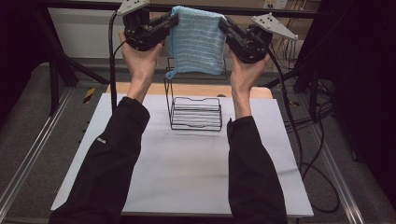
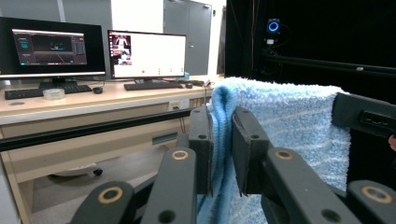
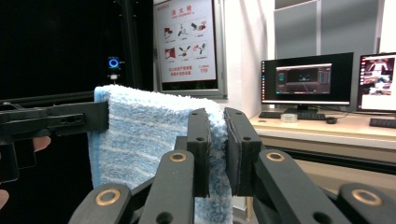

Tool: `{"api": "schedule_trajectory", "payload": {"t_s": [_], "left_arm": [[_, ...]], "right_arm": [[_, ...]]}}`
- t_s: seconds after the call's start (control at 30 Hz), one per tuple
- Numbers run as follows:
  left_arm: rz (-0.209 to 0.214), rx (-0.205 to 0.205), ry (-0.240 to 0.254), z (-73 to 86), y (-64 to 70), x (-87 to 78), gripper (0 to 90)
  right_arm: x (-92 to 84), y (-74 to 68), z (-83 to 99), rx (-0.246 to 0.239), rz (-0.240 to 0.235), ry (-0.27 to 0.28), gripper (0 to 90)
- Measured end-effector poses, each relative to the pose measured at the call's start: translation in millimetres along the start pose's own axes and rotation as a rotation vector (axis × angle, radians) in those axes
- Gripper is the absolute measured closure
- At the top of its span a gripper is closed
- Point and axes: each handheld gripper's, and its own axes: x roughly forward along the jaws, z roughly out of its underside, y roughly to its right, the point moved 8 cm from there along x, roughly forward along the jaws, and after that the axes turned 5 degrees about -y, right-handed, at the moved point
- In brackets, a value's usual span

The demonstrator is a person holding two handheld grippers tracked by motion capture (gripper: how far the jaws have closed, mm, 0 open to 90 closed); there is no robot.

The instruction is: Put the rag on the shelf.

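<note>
The towel (image 1: 197,41) hangs in the air, stretched between the two grippers high above the wire rack (image 1: 195,112) that stands on the white desk (image 1: 187,172). The left gripper (image 1: 173,21) pinches the towel's upper left corner; in the left gripper view the folded edge (image 2: 219,140) sits pressed between the pads. The right gripper (image 1: 223,24) pinches the upper right corner the same way, with cloth (image 3: 215,140) squeezed between its pads.

The likely trouble is a slip. Each grip takes only a narrow strip at a corner, and terry cloth is soft and compressible, so a sideways tug from pulling the hands apart could draw a corner out and leave the towel dangling from one side. If the hands come together instead, the top edge would sag and the cloth could bunch up. The lower left corner trails a loose loop that could snag on the rack's raised wire frame on the way down.

The towel is light blue, fluffy, looped pile with faint paler stripes, roughly square. The rack is thin black wire, a low basket of parallel bars with a tall loop at the back. The desk top is smooth and matte.
</note>
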Motion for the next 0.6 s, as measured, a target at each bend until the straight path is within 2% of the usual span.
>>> {"api": "schedule_trajectory", "payload": {"t_s": [0.3,0.6], "left_arm": [[-0.004,0.026,0.002,-2.2,-5.6,13.9,78.7],[0.007,-0.001,-0.019,23.0,-13.0,19.6,78.6]], "right_arm": [[7.4,7.3,0.8,-0.014,0.025,0.006,81.6],[17.3,15.5,17.4,-0.013,0.024,-0.039,81.6]]}}
